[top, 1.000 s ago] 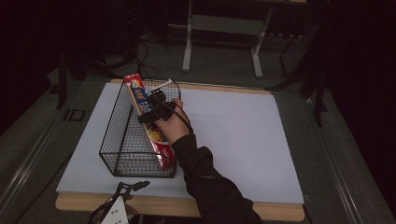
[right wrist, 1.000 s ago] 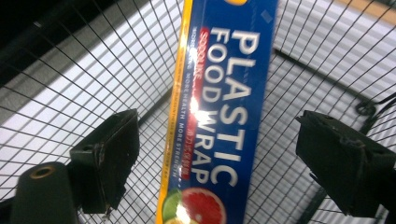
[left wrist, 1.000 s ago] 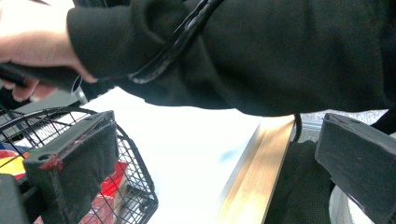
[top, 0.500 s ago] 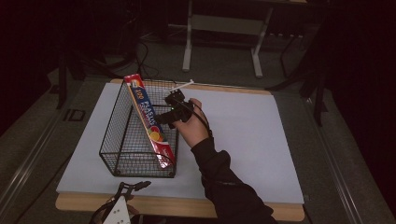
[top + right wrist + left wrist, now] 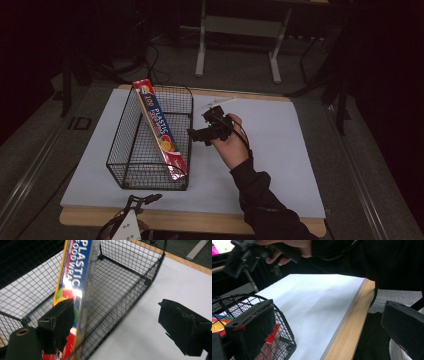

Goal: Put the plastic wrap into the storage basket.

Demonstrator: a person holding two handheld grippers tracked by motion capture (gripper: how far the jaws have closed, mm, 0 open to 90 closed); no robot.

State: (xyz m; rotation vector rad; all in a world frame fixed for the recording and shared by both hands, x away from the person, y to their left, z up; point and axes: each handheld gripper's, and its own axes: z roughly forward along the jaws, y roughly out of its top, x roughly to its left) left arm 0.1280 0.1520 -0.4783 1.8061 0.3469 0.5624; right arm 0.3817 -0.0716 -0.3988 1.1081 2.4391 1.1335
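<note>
plastic wrap box (image 5: 161,131) leaning in wire basket (image 5: 131,172) | right hand-held gripper (image 5: 200,134) released beside it | left hand-held gripper (image 5: 142,201) released

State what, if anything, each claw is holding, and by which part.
Nothing is held. The right claw is open beside the wire basket; the left claw is open at the table's near edge.

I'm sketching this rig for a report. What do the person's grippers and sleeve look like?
The right gripper is black and blocky, with thick flat jaw pads and a black cable. The left gripper is black too and carries a pale three-cornered plate. The person wears a black long sleeve.
</note>
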